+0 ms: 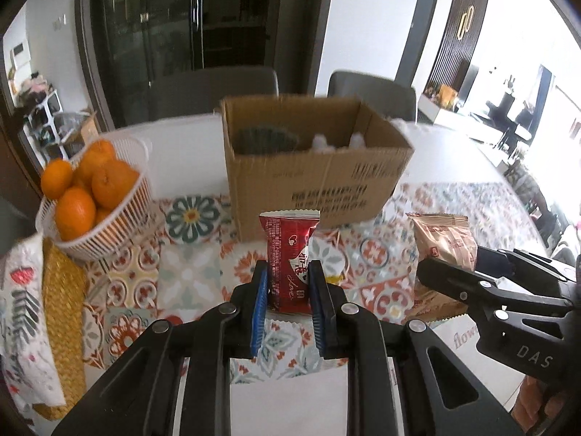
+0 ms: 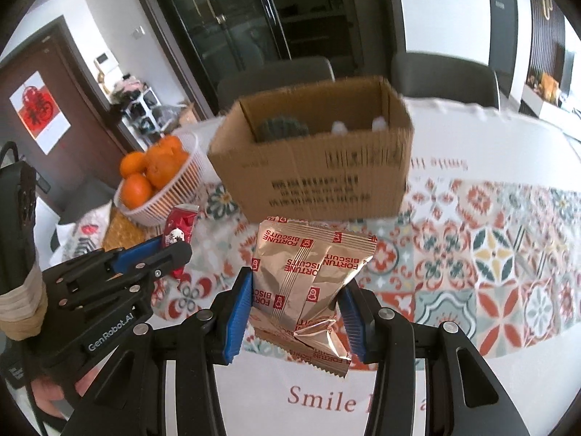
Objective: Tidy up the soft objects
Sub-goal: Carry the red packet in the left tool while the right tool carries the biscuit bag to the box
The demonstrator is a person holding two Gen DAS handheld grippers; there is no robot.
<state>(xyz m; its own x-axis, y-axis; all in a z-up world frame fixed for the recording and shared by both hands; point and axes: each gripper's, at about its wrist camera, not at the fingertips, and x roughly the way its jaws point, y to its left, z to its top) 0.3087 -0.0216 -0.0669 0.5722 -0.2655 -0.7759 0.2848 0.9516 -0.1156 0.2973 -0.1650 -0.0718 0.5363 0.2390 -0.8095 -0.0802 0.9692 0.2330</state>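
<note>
Holding two snack packs above the patterned tablecloth point(image 1: 189, 276): left gripper point(image 1: 288, 283) clamping a red packet point(image 1: 290, 254), right gripper point(image 2: 296, 301) pinching a gold packet point(image 2: 308, 276). Standing both packs upright, long axes pointing toward the open cardboard box point(image 2: 312, 178) directly ahead, neither hand clearly nearer. Reading "FORTUNE BISCUITS" on gold, "Love" on red, "Smile" on the cloth.

walls: white point(image 1: 357, 18) | cabinet: dark glass point(image 1: 174, 29) | chairs: grey point(image 2: 445, 72) | right side: bright, possibly windows
</note>
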